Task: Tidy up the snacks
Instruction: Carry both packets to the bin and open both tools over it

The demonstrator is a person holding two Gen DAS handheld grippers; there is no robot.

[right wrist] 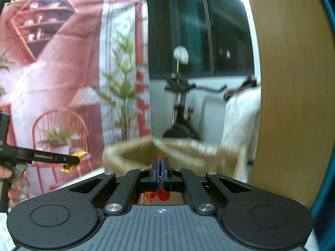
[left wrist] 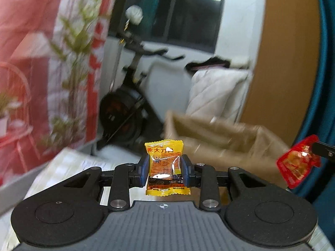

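My left gripper (left wrist: 165, 167) is shut on a yellow snack packet (left wrist: 165, 152), held upright in the air between its blue pads. My right gripper (right wrist: 160, 167) is shut on a red snack packet (right wrist: 162, 195), seen edge-on between the pads. In the left wrist view the red packet (left wrist: 297, 164) hangs at the far right from the right gripper's tip. In the right wrist view the left gripper (right wrist: 72, 160) shows at the left with the yellow packet (right wrist: 73, 161). An open brown cardboard box (left wrist: 219, 133) lies ahead of both grippers; it also shows in the right wrist view (right wrist: 184, 150).
A checked tablecloth (left wrist: 69, 167) lies below. An exercise bike (left wrist: 125, 108) stands behind the box, with a white quilt (left wrist: 215, 92) beside it. A red printed backdrop (right wrist: 52, 62) hangs on the left. A wooden panel (right wrist: 293, 83) rises on the right.
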